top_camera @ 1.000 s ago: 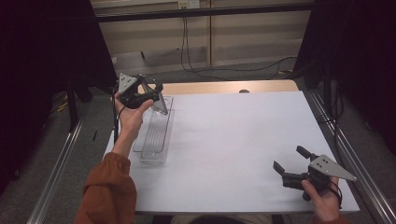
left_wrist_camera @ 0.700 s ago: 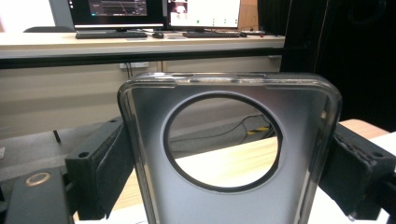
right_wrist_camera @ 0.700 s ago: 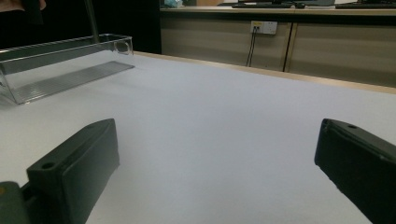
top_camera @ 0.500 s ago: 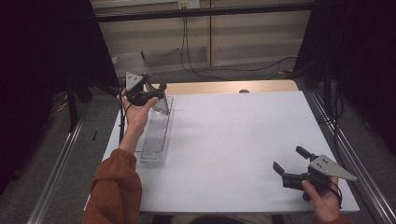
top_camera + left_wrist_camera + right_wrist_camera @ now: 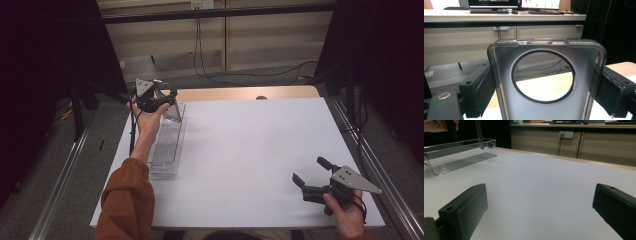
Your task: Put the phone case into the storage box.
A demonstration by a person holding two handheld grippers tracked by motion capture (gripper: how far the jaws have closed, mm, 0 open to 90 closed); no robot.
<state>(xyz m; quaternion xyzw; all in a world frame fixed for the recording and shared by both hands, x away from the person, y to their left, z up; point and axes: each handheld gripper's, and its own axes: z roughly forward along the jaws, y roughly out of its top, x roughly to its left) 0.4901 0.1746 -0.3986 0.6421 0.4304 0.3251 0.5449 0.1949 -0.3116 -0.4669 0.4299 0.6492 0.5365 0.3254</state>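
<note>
**Phone case lifted, placement still ahead**

You are holding the clear, silvery plastic phone case with a large round camera hole (image 5: 546,82) in your left gripper (image 5: 159,100), whose jaws are pressing on the case's two side edges. In the high view the case (image 5: 172,111) is hanging in the upper left of the frame, above the far end of the long clear plastic tray (image 5: 167,147) that is lying along the left edge of the white tabletop (image 5: 250,150). Your right gripper (image 5: 312,177) is waiting at the lower right with its jaws spread wide, gripping nothing, well apart from the tray. Judging by this, the pick-up is done; setting the case down or handing it over is what is remaining.
</note>
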